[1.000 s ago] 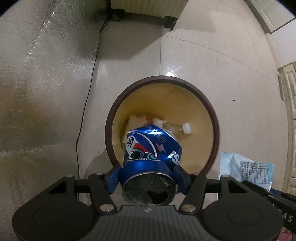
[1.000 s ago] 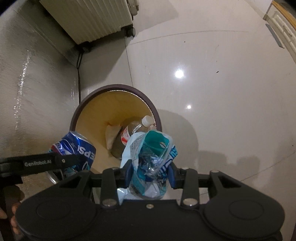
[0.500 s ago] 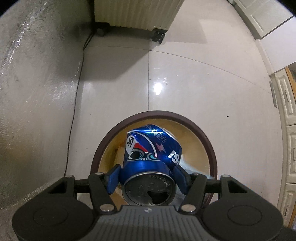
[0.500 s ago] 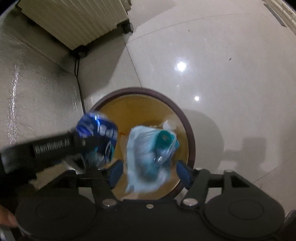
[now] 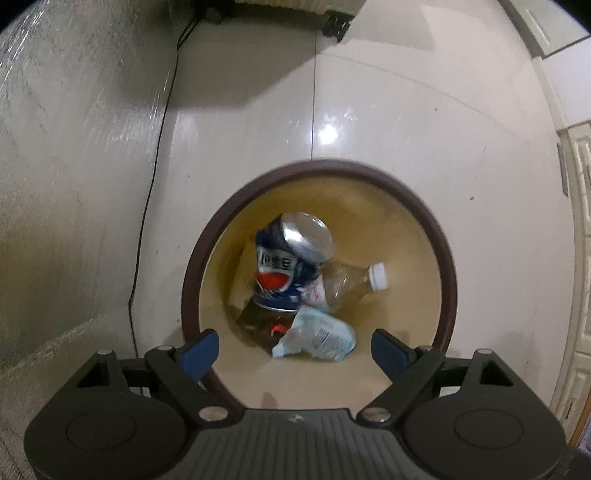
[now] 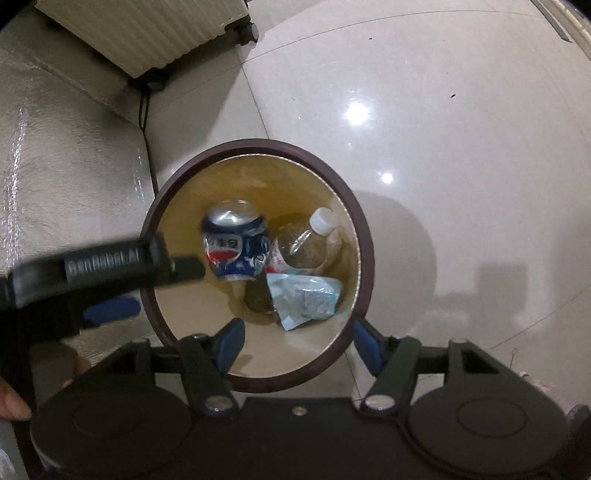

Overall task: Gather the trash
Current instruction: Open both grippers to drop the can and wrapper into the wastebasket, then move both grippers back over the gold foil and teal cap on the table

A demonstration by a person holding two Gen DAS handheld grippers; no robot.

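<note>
A round trash bin with a dark brown rim (image 5: pixel 406 184) (image 6: pixel 354 218) stands on the floor below both grippers. Inside lie a crushed blue Pepsi can (image 5: pixel 288 258) (image 6: pixel 232 243), a clear plastic bottle with a white cap (image 5: pixel 351 284) (image 6: pixel 303 247) and a light blue plastic wrapper (image 5: pixel 317 336) (image 6: pixel 306 299). My left gripper (image 5: pixel 295 350) is open and empty above the bin's near edge; it also shows in the right wrist view (image 6: pixel 144 288). My right gripper (image 6: pixel 299 343) is open and empty above the bin.
A white radiator on wheels (image 6: pixel 155 33) stands against the wall behind the bin, with a black cable (image 5: pixel 155 166) running down the floor. A pale textured surface (image 6: pixel 55 166) lies left of the bin. Glossy floor tiles (image 6: pixel 443 147) spread to the right.
Both grippers opened. The Pepsi can dropped from my left gripper and the blue wrapper dropped from my right gripper into the bin.
</note>
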